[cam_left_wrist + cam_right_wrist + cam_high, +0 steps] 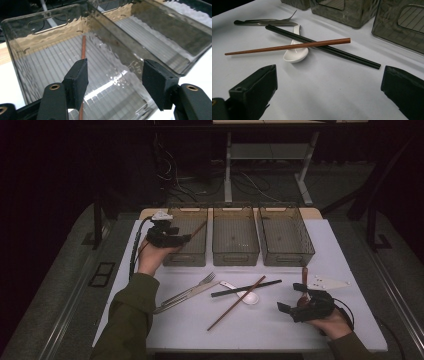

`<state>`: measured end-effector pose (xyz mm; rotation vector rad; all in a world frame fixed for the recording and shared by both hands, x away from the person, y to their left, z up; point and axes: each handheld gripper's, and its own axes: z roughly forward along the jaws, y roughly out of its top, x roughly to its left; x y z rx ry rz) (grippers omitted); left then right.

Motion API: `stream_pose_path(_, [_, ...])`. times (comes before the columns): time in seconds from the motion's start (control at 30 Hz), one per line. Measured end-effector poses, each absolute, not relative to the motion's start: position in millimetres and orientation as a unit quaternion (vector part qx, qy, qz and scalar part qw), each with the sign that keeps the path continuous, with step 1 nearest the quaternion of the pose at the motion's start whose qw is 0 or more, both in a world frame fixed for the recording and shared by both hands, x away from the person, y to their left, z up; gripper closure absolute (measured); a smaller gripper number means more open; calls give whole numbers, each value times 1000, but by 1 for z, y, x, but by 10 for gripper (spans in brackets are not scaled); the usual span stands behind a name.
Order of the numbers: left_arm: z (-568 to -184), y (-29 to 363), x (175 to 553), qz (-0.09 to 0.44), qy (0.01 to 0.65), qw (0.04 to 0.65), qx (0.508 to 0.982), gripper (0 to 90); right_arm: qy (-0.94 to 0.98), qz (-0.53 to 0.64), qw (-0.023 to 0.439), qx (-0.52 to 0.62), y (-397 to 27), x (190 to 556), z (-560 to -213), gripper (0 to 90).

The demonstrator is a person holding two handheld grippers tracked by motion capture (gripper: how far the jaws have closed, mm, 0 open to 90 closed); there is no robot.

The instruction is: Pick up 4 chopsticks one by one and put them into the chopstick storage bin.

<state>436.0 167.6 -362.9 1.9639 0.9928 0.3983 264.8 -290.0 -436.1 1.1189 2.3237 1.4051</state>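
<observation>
The left gripper (186, 238) is hovering over the leftmost smoked-plastic bin (172, 215), where a brown chopstick (83, 47) is lying inside. The jaws are standing partly apart, and nothing is pressing against the pads; the chopstick is passing beside the left pad, not clamped. Judged from this, the release step of sorting cutlery into the bins is finishing. The binned chopstick's long axis is running along the bin's length, slightly diagonal, one end pointing toward the far wall.

The right gripper (329, 92) is resting low on the white table (280, 330), jaws wide and empty. The next move is calling for a grasp on the second brown chopstick (236, 302), which is lying diagonally across the black chopstick (246, 288) and white spoon (248, 296).
</observation>
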Motion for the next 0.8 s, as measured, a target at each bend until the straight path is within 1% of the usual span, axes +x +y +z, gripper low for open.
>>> stream_pose_path(0.13, [-359,165,428,155,388,440,795,317,786,477,102,379,-290,264,-436,5])
stream_pose_path(0.4, [-355,155,409,152,368,456,796,263,787,476,101,379,-291,264,-436,5])
stream_pose_path(0.6, [-356,149,392,145,349,462,802,237,786,477,100,380,-291,265,-436,5])
stream_pose_path(0.8, [-359,143,373,140,332,467,808,230,787,478,99,377,-290,264,-435,5])
